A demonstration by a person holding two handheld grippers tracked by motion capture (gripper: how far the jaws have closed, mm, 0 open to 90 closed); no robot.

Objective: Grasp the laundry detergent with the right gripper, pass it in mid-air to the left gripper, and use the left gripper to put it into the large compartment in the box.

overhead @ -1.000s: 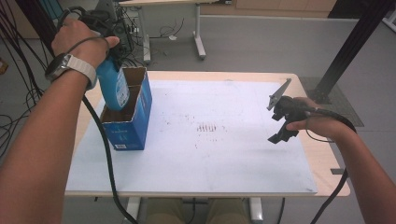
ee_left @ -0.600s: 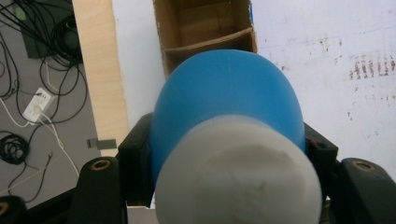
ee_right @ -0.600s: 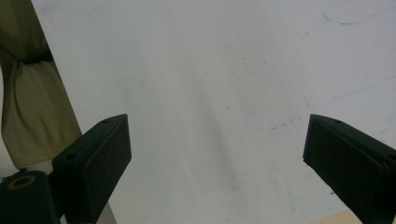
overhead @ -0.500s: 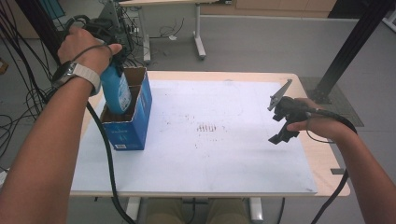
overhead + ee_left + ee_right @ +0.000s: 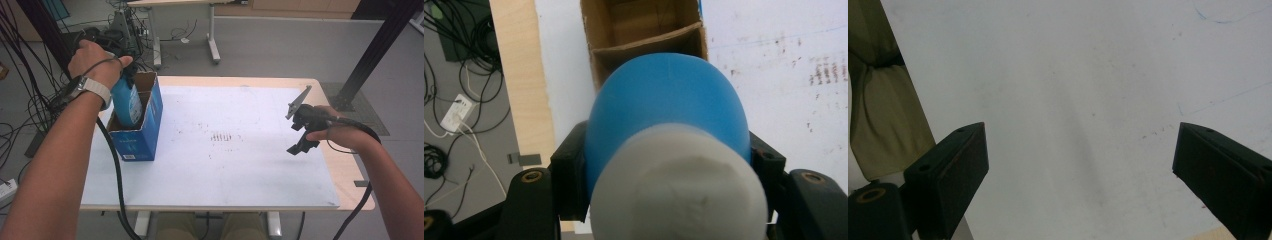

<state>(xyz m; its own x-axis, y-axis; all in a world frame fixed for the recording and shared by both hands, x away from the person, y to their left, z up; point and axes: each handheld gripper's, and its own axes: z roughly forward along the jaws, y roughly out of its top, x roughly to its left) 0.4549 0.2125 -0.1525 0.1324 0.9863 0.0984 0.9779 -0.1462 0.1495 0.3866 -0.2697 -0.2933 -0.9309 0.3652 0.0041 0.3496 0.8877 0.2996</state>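
Your left gripper (image 5: 659,165) has its jaws clamped on the flanks of the blue bottle (image 5: 666,110), just below the white cap (image 5: 679,185), and the bottle hangs with its base already inside the near compartment of the blue cardboard box (image 5: 142,127) at the left end of the table (image 5: 260,81). Your right gripper (image 5: 1080,165) holds nothing: its jaws stand wide apart over the white sheet (image 5: 240,165), well clear of the box. Judged from this position, the main risk is the cardboard divider (image 5: 646,42): if the bottle drifts toward it on the way down, the base may catch on the divider's edge, tilt in the grip or fold the partition. The box is light and nothing steadies it, so sideways pressure from the bottle could push or tip it toward the table's left edge. Releasing before the base is seated would probably let the bottle drop and topple against the wall. Several points cannot be verified. In the left gripper view the bottle hides its own base and the compartment floor, so clearance below is unknown. In the high view your left hand (image 5: 97,62) covers the gripper and the bottle's neck. Whether the far compartment holds anything is hard to make out, and the box's label is too small to read.
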